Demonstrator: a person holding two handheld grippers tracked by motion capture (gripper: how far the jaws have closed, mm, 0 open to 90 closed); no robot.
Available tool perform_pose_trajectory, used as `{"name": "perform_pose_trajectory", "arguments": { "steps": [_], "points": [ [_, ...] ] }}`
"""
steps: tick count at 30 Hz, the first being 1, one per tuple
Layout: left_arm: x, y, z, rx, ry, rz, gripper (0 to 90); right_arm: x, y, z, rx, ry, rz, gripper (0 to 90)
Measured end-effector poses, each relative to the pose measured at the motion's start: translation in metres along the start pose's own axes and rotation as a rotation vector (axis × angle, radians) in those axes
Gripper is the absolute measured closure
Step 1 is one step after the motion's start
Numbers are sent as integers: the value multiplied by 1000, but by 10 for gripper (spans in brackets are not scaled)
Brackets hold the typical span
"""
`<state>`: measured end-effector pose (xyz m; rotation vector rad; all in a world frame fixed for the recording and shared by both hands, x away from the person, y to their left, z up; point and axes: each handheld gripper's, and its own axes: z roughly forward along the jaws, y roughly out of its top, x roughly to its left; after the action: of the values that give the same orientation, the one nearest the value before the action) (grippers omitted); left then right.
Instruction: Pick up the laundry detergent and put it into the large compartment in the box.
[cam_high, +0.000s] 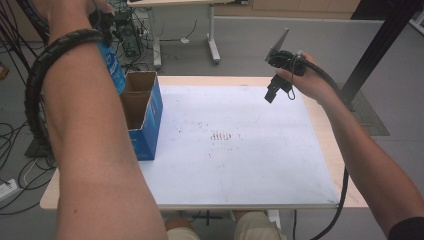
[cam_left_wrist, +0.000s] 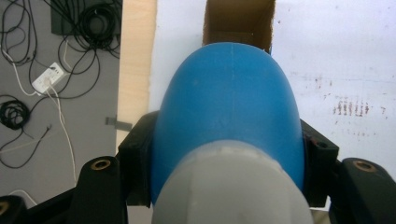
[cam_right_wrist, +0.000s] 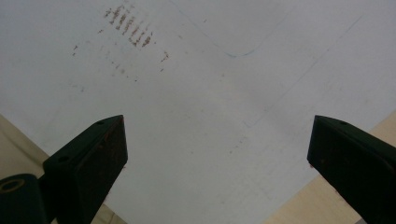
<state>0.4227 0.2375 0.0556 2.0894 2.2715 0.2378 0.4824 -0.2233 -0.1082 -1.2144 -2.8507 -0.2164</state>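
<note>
Above the open cardboard box (cam_high: 141, 107), my left tongs (cam_left_wrist: 224, 154) clamp a blue bottle (cam_left_wrist: 226, 112), its long axis pointing down at the opening. Right of the box, my right tongs (cam_right_wrist: 217, 140) hang spread above the worktop (cam_high: 260, 165).

Smooth matt blue plastic bottle (cam_left_wrist: 226, 116) with a paler frosted cap end, lower centre. Brown corrugated cardboard box (cam_high: 142, 107), glossy blue outside, left of centre. Matt white sheet (cam_high: 240, 145), scuffed with reddish specks, over pale wood table (cam_high: 330, 135). Matt black jaws.
</note>
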Motion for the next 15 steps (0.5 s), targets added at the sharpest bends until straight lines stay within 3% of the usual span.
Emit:
{"name": "perform_pose_trajectory", "arguments": {
  "steps": [15],
  "points": [
    [2, -2, 43, 13, -16, 22, 374, 2, 1, 0, 4, -5, -4, 50]
  ]
}}
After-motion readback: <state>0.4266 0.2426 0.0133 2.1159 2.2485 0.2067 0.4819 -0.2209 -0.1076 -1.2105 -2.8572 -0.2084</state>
